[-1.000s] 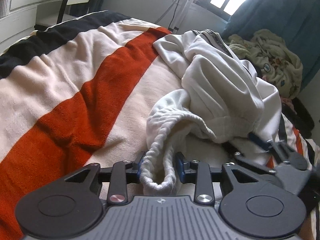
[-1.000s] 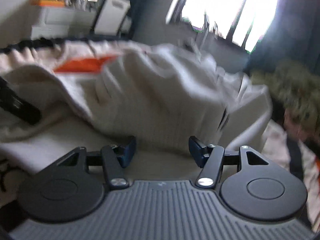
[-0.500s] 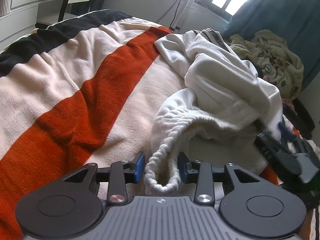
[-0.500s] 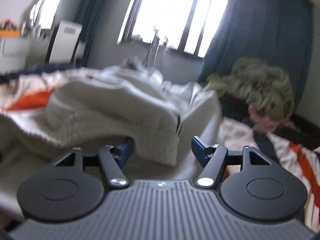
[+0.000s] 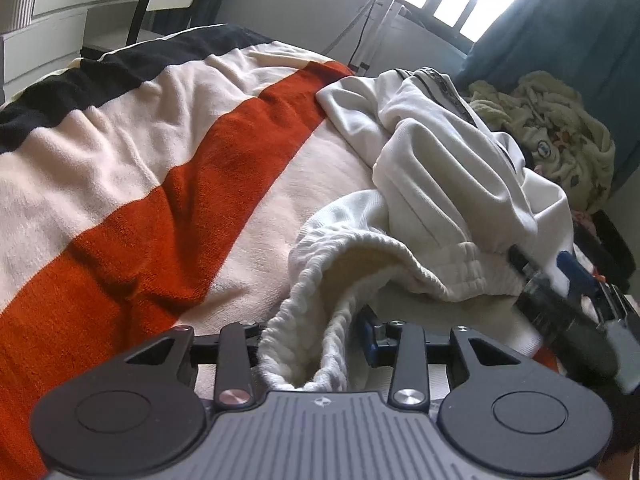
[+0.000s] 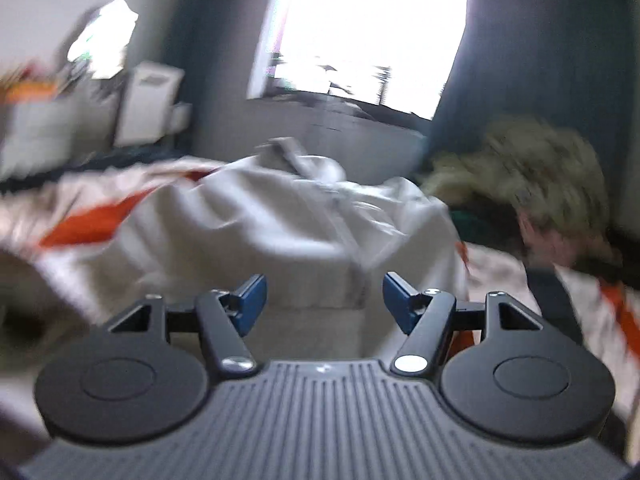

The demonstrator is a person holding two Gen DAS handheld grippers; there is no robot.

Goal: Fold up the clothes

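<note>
In the left wrist view, the left gripper [image 5: 312, 344] is clamping the ribbed waistband [image 5: 320, 320] of the white garment [image 5: 440, 192], which is lying bunched ahead and to the right on the striped blanket [image 5: 160, 184]. In the blurred right wrist view, the right gripper [image 6: 324, 300] is standing wide open and holding nothing, with the garment lying just beyond its blue pads [image 6: 252, 296].

Daylight pours in through the window [image 5: 472, 4] at the far wall, glaring almost white, with dark teal curtains [image 5: 560, 40] hanging to its right. A bed fills the foreground under a striped blanket [image 5: 160, 184] in black, cream and rust-orange. Off to the left stands a white dresser [image 5: 60, 20], a dark chair frame [image 5: 144, 8] leaning in front of it, grey wall [image 5: 280, 4] behind
</note>
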